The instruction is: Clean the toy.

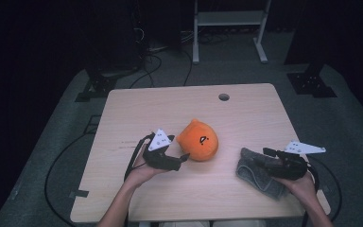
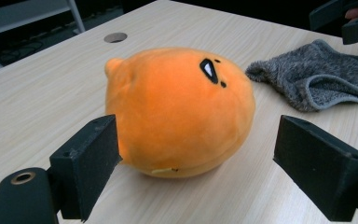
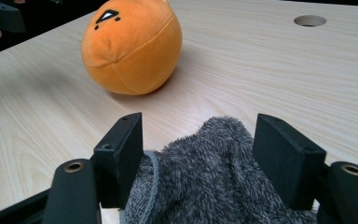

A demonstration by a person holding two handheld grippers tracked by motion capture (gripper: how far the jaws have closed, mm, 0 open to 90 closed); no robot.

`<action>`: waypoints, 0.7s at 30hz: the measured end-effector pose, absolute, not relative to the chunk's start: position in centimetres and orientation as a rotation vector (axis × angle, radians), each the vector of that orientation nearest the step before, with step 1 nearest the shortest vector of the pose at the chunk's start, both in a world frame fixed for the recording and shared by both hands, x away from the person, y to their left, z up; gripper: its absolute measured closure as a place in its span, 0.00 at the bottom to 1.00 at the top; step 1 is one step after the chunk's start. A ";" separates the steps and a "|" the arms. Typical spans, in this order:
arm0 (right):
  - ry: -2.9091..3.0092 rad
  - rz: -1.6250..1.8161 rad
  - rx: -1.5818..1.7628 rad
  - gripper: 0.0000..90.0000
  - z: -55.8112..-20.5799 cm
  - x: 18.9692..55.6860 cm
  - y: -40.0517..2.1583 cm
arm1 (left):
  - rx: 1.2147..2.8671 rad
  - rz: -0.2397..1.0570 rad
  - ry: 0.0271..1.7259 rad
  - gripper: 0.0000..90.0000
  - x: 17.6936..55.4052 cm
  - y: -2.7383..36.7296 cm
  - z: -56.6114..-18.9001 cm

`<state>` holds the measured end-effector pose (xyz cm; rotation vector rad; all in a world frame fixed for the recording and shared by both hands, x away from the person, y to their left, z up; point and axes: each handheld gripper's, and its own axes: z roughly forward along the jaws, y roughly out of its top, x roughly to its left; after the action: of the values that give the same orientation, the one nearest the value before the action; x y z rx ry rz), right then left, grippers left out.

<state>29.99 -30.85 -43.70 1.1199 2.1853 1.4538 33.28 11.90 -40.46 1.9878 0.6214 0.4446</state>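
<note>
High view: on a wooden table (image 1: 137, 109), the left gripper (image 1: 182, 157) lies just beside an orange plush toy (image 1: 198, 140) near the middle; further right, the right gripper (image 1: 264, 158) rests over a grey fuzzy cloth (image 1: 257, 174). Left gripper view adds its jaws spread wide, flanking the toy without touching. Right gripper view shows jaws spread, straddling the cloth.

The orange plush toy (image 1: 197, 140) is round and soft, with a small bump on top and a little black-and-white mark on its side. It lies on its side near the middle of the table. The grey fuzzy cloth (image 1: 257, 172) is crumpled and lies flat at about 4 o'clock from the toy, well apart from it, near the table's front edge.
</note>
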 end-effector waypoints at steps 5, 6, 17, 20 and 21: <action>2.186 1.455 1.122 0.36 -43.7 30.0 -30.9 | 1.993 0.445 0.638 0.15 33.1 12.6 -41.0; 2.187 1.456 1.121 0.36 -43.8 30.0 -30.9 | 1.998 0.445 0.642 0.15 33.1 12.7 -41.1; 2.196 1.453 1.131 0.36 -44.0 30.0 -30.8 | 1.986 0.446 0.677 0.14 32.3 14.2 -42.2; 2.201 1.445 1.134 0.36 -44.1 30.0 -30.9 | 1.972 0.434 0.700 0.14 32.0 14.7 -42.8; 2.202 1.444 1.133 0.36 -44.1 30.0 -30.9 | 1.970 0.440 0.708 0.14 31.8 15.0 -43.1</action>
<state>30.05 -30.86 -44.13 1.1334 2.2015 1.4436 31.79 15.00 -43.09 1.9699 0.7081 0.4398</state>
